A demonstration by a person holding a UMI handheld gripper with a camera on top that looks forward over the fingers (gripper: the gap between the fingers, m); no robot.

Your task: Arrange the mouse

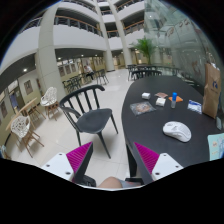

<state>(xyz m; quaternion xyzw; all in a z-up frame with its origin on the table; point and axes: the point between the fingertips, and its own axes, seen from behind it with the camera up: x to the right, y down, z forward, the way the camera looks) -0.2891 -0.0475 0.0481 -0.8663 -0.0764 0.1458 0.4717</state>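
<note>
A white computer mouse (177,130) lies on a dark mouse mat on the black table (150,122), ahead and to the right of my fingers. My gripper (112,158) is open and empty, its pink pads (147,155) wide apart, held above the floor by the table's near left edge. Nothing stands between the fingers.
A black chair (90,108) stands on the pale floor left of the table. Small items, an orange object (178,99) and a brown box (211,78) sit further back on the table. Wooden chairs (22,125) and more tables fill the hall beyond.
</note>
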